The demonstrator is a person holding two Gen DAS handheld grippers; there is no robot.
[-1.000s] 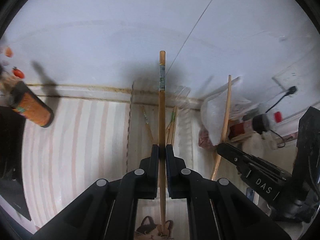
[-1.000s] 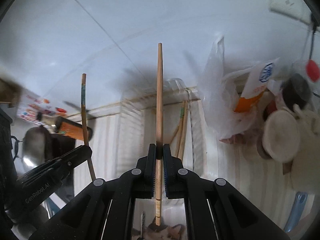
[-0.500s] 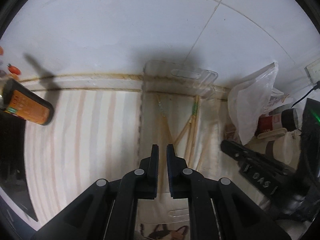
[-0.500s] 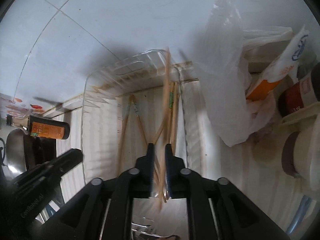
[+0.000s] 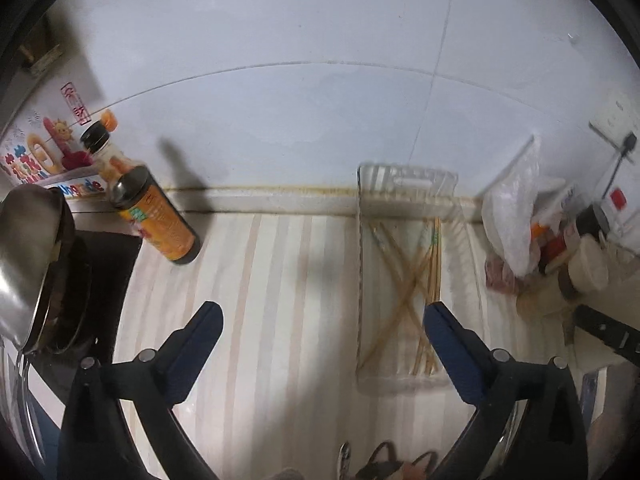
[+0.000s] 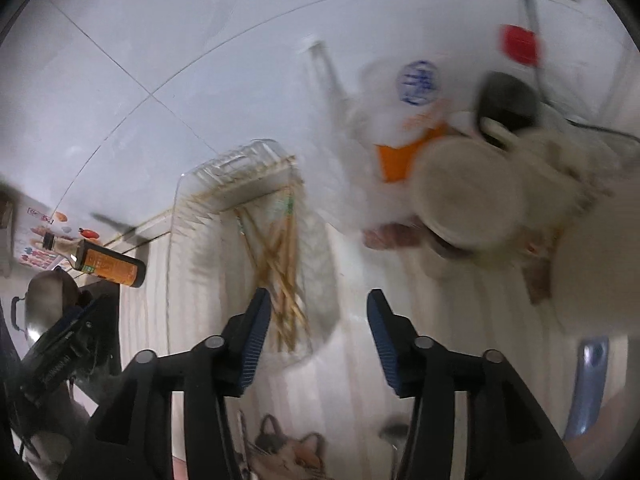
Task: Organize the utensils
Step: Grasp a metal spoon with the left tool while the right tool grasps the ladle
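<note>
Several wooden chopsticks (image 5: 412, 280) lie crossed in a clear plastic tray (image 5: 404, 382) against the white tiled wall. In the left wrist view my left gripper (image 5: 322, 312) hangs over the striped counter just left of the tray, its jaws opening wide, nothing between them. The right wrist view is blurred: the chopsticks (image 6: 282, 276) and tray (image 6: 240, 164) lie ahead and to the left of my right gripper (image 6: 316, 300), whose jaws are opening and hold nothing. The left gripper's body (image 6: 60, 356) shows at that view's left edge.
An orange-labelled sauce bottle (image 5: 160, 216) stands at the left beside a steel pot (image 5: 28, 252) on a dark stove. Plastic bags (image 5: 516, 208), jars and a round lid (image 6: 472, 196) crowd the right. A cat-print item (image 6: 288, 452) lies near the front edge.
Both grippers let go of their chopsticks, which now lie in the tray. Both sets of jaws have spread apart. The left gripper shifted left of the tray, the right one shifted right.
</note>
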